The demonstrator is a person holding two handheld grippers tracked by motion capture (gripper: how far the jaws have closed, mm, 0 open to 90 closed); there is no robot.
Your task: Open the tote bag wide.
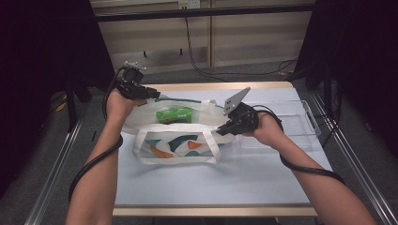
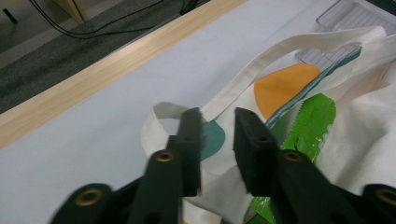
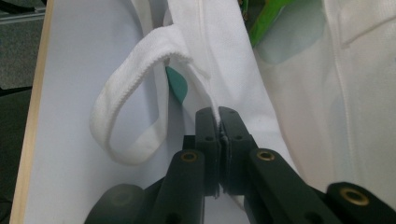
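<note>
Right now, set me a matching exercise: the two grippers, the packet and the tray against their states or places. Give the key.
1. left gripper
2. right gripper
3. green packet
4. clear tray

A. inside the tote bag
B. jaws apart, nothing pinched
C. on the table right of the bag
D. jaws shut on the bag's rim

Pairs: 1-B, 2-D, 3-A, 4-C

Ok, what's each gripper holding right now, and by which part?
Right gripper pinches the tote bag by its rim. Left gripper is open, holding nothing.
</note>
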